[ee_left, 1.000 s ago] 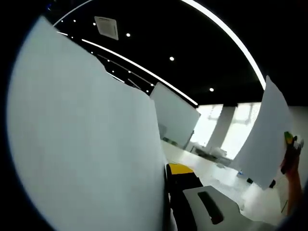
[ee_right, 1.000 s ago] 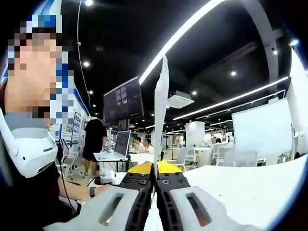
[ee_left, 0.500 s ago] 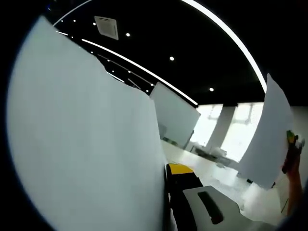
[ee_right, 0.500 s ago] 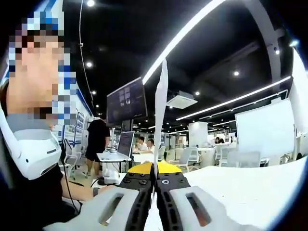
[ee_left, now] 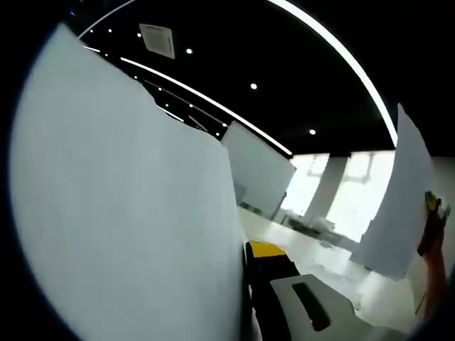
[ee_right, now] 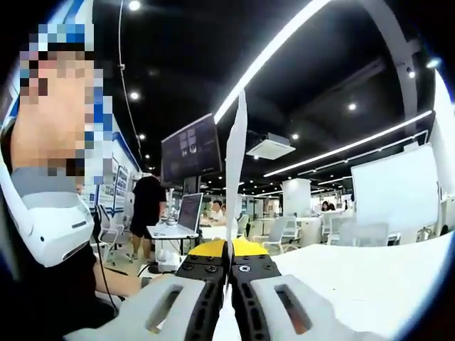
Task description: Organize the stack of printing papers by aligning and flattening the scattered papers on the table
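Observation:
A large white paper sheet (ee_left: 128, 206) stands upright across the left half of the left gripper view. My left gripper (ee_left: 246, 251) is shut on its lower edge; one yellow-tipped jaw shows to the right of the sheet and the other is hidden behind it. A second white sheet (ee_left: 405, 199) hangs at the far right, with the other gripper (ee_left: 431, 229) at its edge. In the right gripper view my right gripper (ee_right: 228, 249) is shut on a paper sheet (ee_right: 237, 156) seen edge-on, rising straight up between the jaws.
A white table (ee_right: 370, 277) spreads to the right below the jaws. A person in dark clothes (ee_right: 43, 270) is close at the left. Behind are a hanging monitor (ee_right: 190, 145), a laptop desk (ee_right: 174, 229) with people, and whiteboards (ee_right: 394, 188) (ee_left: 259, 170).
In the left gripper view the sheet at the right has drifted a little to the right. The right gripper view has shifted slightly; both grips are unchanged.

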Demonstrator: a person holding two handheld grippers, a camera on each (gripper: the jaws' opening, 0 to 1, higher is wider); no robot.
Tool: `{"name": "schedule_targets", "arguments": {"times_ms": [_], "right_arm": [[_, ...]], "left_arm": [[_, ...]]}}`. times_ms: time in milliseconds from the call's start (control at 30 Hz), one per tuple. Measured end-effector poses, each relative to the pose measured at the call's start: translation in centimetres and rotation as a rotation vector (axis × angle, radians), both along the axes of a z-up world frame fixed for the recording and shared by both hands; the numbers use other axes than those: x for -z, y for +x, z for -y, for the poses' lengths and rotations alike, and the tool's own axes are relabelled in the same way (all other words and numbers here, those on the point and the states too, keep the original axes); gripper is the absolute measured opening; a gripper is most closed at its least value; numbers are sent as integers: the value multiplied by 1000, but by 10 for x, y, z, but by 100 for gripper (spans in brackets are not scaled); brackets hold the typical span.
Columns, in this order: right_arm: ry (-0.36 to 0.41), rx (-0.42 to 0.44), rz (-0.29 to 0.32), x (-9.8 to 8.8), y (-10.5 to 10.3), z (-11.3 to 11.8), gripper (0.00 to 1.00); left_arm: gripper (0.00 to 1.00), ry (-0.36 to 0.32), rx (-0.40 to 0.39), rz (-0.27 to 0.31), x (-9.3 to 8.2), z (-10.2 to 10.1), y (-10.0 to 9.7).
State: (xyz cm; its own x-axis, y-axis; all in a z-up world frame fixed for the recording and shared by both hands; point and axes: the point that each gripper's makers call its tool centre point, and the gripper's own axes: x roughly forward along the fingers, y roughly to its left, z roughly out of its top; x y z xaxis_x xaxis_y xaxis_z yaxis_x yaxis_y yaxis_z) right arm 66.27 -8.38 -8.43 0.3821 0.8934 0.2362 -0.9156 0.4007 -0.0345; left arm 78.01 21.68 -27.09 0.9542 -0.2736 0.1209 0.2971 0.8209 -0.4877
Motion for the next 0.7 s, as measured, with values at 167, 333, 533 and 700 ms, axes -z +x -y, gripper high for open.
{"name": "schedule_targets", "arguments": {"times_ms": [167,333,533,700], "right_arm": [[-4,-7,-2,1,0,-3,0],[-12,-14,-3,2,0,-7,0],[-16,-20,0,2,0,-10,0],[-18,-21,4,1,1,-11,0]], "left_arm": [[7,1,0,0,0,0,0],[7,0,1,0,-1,1,-1],[7,1,1,0,-1,1,-2],[7,1,2,1,-1,2,-2]]}}
